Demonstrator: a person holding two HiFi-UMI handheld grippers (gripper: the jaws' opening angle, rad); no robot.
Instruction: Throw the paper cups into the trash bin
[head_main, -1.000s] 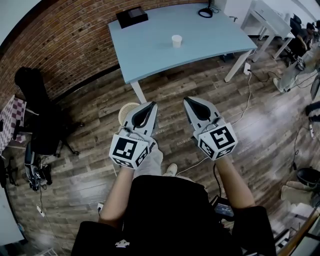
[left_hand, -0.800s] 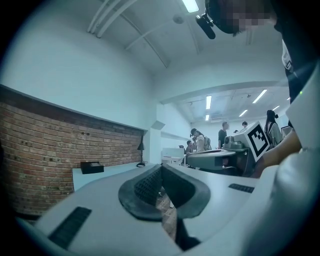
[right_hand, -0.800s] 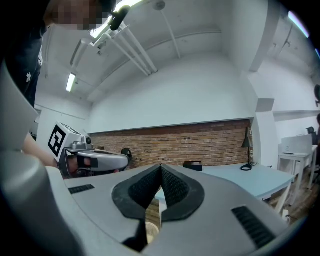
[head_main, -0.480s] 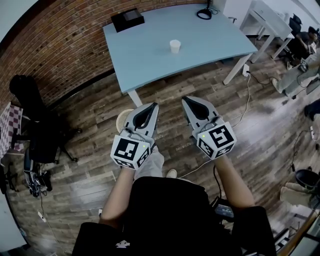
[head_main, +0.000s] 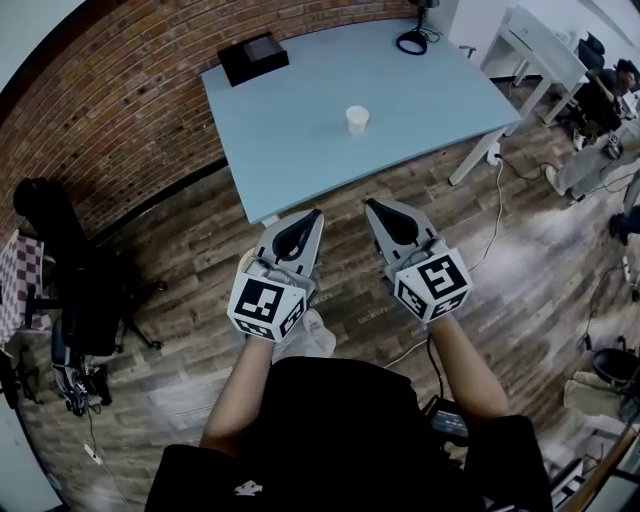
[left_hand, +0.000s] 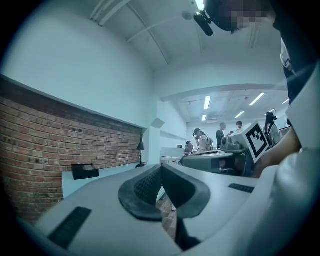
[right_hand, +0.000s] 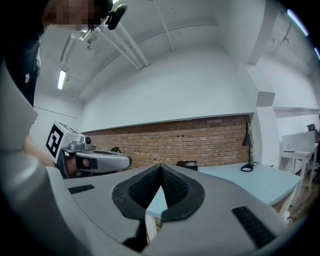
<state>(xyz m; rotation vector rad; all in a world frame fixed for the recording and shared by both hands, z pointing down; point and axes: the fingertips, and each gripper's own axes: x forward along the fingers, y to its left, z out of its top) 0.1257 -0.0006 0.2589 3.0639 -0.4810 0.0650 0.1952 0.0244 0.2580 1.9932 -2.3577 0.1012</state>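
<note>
A white paper cup (head_main: 356, 119) stands upright near the middle of the light blue table (head_main: 300, 120) ahead of me. Both grippers are held side by side over the wooden floor, short of the table's near edge. My left gripper (head_main: 317, 213) is shut with nothing in it, and its pads meet at the tip in the left gripper view (left_hand: 161, 167). My right gripper (head_main: 369, 204) is shut and empty too, pointing at the table (right_hand: 161, 167). A round pale bin (head_main: 245, 261) on the floor is almost wholly hidden under the left gripper.
A black box (head_main: 252, 57) sits at the table's far left corner and a black lamp base (head_main: 411, 42) at its far right. A black office chair (head_main: 75, 265) stands at left. White desks (head_main: 540, 45) and seated people are at right; a cable (head_main: 492, 205) runs over the floor.
The table and cup have drawn nearer and lower in the head view. The pale bin has slid under the left gripper. Both grippers stay shut, side by side.
</note>
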